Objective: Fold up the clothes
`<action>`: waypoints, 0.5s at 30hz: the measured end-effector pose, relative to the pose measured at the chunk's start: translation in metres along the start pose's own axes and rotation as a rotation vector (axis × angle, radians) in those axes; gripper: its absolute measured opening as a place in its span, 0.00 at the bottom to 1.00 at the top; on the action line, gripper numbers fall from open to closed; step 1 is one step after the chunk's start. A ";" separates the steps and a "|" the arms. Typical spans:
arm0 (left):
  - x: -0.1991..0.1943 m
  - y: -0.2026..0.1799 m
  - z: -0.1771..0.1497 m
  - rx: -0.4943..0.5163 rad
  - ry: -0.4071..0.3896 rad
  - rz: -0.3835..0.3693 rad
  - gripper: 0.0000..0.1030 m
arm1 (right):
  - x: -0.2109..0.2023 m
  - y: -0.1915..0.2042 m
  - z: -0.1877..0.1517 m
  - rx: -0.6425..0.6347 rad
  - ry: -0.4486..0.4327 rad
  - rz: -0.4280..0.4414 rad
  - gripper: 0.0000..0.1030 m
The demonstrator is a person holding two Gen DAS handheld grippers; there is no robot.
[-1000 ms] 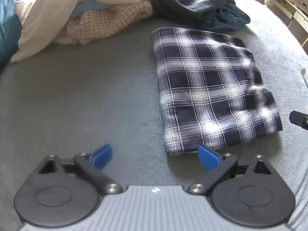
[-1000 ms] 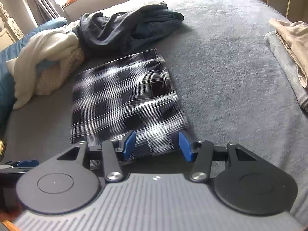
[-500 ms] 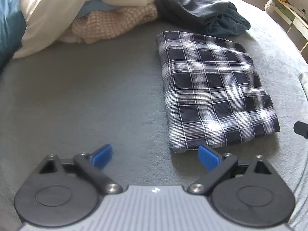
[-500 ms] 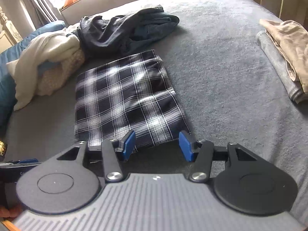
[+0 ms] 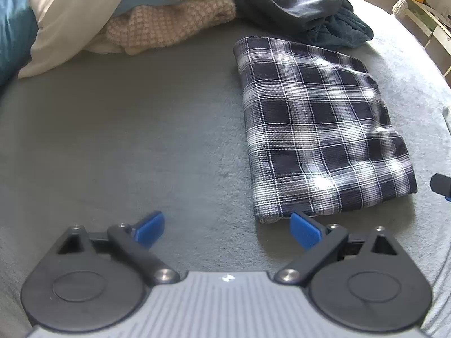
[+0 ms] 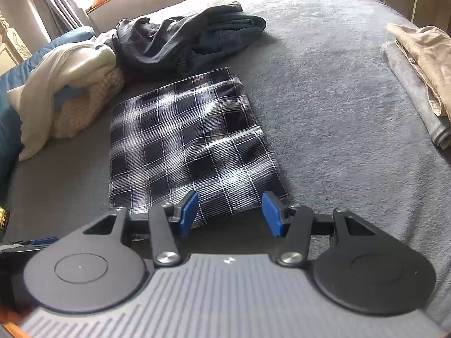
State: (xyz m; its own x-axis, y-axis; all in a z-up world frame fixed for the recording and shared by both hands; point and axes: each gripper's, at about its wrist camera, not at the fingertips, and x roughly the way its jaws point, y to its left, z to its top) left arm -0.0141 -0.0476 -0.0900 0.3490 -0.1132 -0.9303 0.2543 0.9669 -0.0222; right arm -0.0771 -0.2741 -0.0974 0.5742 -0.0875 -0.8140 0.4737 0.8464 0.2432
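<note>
From the left wrist we see our left gripper (image 5: 227, 230) with its blue pads wide apart and nothing between them, hanging over bare grey blanket (image 5: 118, 140). The plaid garment (image 5: 318, 129) lies folded into a tidy rectangle to the right of the pads, its near left corner just beside the right-hand pad. Behind it sits the unfolded heap: a cream and beige pile (image 5: 141, 17) on the left and dark blue clothes (image 5: 304, 5) touching the plaid's far edge. Over the last second the plaid has slid a little up and rightward in this view, so the gripper seems to have drawn back slightly; it has gripped nothing.

From the right wrist, our right gripper (image 6: 230, 214) stands half open, pads apart and empty, poised over the near edge of the plaid garment (image 6: 186, 140). A second ago the pads overlapped more of that edge; now more of the cloth shows beyond them, so this gripper too looks to have backed off a little. The jaws have kept the same gap. To the far right lies a folded stack, a tan piece on grey (image 6: 417, 64).

We judge that the plaid piece is finished and released. What is left is probably to move it to the stack or pull the next item from the heap.
</note>
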 end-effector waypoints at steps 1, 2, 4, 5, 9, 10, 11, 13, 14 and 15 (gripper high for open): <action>0.000 0.000 0.000 0.000 0.000 0.000 0.94 | 0.000 0.000 0.000 0.000 0.001 0.001 0.48; 0.000 0.000 0.000 0.000 0.000 0.001 0.94 | 0.000 0.000 0.000 0.001 0.002 0.002 0.48; 0.000 0.000 -0.001 0.005 -0.004 -0.002 0.94 | 0.001 0.000 -0.001 0.002 0.003 0.003 0.48; -0.001 0.000 -0.001 0.007 -0.005 -0.004 0.94 | 0.000 -0.001 -0.001 0.003 0.003 0.002 0.48; -0.002 0.000 -0.002 0.008 -0.008 -0.003 0.94 | -0.002 -0.004 -0.002 0.010 0.001 0.001 0.48; -0.002 0.000 -0.003 0.010 -0.009 -0.003 0.94 | -0.002 -0.004 -0.003 0.011 0.000 0.001 0.48; -0.002 0.000 -0.003 0.013 -0.009 -0.004 0.94 | -0.003 -0.005 -0.003 0.013 0.000 0.001 0.48; -0.002 0.000 -0.004 0.017 -0.009 -0.005 0.94 | -0.002 -0.007 -0.004 0.015 0.001 0.000 0.48; -0.002 0.001 -0.004 0.019 -0.008 -0.004 0.94 | -0.002 -0.007 -0.005 0.020 0.004 0.001 0.48; -0.002 0.002 -0.004 0.020 -0.008 -0.004 0.94 | -0.002 -0.008 -0.006 0.025 0.007 0.002 0.48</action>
State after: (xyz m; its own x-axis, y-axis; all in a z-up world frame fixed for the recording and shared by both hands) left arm -0.0185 -0.0447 -0.0897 0.3549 -0.1185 -0.9274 0.2733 0.9617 -0.0183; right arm -0.0860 -0.2776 -0.1010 0.5704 -0.0822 -0.8173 0.4890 0.8334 0.2574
